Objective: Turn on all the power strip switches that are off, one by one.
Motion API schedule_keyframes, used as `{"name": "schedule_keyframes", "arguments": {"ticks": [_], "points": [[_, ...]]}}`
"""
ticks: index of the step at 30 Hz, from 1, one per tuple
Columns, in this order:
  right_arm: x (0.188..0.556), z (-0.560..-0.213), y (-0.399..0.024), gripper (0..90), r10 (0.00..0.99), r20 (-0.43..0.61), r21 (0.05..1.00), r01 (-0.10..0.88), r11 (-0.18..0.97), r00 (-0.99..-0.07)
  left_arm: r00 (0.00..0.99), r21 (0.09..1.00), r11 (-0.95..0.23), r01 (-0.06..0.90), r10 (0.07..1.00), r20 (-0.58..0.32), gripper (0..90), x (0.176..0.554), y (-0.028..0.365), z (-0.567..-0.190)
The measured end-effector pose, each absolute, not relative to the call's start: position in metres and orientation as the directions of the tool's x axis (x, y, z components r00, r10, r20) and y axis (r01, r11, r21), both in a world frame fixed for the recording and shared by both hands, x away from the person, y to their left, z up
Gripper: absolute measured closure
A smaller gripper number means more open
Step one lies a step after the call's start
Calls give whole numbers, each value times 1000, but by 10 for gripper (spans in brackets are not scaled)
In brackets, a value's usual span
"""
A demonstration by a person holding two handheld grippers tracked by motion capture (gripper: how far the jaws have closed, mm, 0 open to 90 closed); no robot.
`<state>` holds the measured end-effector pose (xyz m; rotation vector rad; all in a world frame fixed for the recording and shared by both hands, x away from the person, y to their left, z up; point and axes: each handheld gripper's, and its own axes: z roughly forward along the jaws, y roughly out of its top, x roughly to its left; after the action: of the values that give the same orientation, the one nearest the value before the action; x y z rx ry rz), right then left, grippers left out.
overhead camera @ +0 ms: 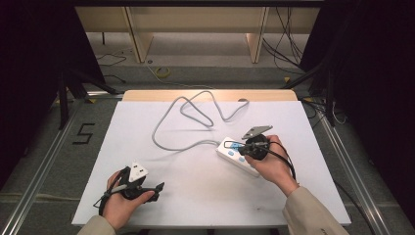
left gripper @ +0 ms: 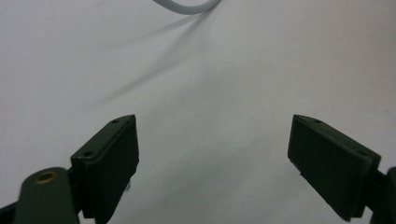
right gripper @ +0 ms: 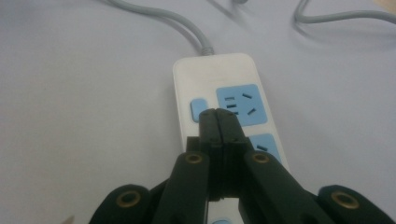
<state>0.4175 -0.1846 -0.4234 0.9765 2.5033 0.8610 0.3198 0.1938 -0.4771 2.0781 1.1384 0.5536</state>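
A white power strip with blue sockets lies right of the table's middle, and its grey cable loops toward the back. My right gripper hovers over the strip with its jaws pressed together and nothing between them. In the right gripper view the shut tips sit between a small blue switch and a blue socket on the strip; whether they touch it I cannot tell. My left gripper rests at the front left, its jaws wide open over bare white surface.
The white sheet covers the table, whose wooden back edge shows behind it. A bend of the grey cable lies ahead of the left gripper. Black stands and loose cables flank the table on the floor.
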Motion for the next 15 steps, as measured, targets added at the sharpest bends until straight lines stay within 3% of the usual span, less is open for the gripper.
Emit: {"name": "schedule_keyframes", "arguments": {"ticks": [15], "points": [[427, -430, -177, 900, 696, -60, 620, 520, 587, -715, 525, 743, -376, 554, 850, 38, 162, 320, 194, -477]]}}
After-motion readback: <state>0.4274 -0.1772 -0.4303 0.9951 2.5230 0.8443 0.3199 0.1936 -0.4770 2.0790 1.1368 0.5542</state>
